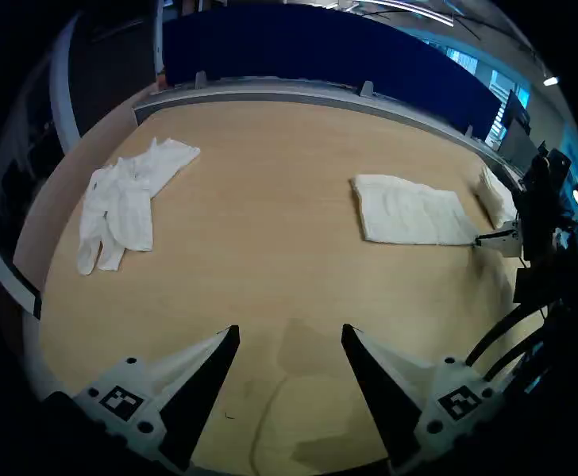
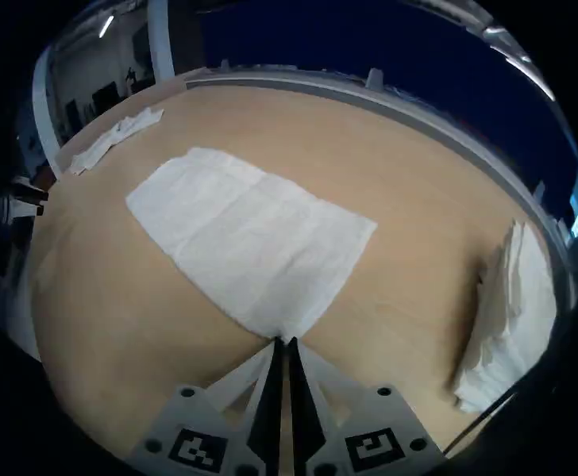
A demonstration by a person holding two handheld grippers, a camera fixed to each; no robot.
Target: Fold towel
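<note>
Our right claw (image 2: 283,343) pinches the near corner of the towel (image 2: 249,238); our left claw (image 1: 290,333) hovers spread above the table (image 1: 289,198).

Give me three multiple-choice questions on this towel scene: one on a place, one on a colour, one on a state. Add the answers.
1. Where on the flat towel is the right gripper?
A. its middle
B. its corner
C. far off it

2. What colour is the flat towel?
A. blue
B. red
C. white

3. How is the left gripper?
A. open
B. shut on the towel
C. shut, empty

Answers:
1. B: the closed tips pinch the near corner in the right gripper view.
2. C: it shows white against the tan table.
3. A: its fingers stand wide apart over bare wood.
</note>
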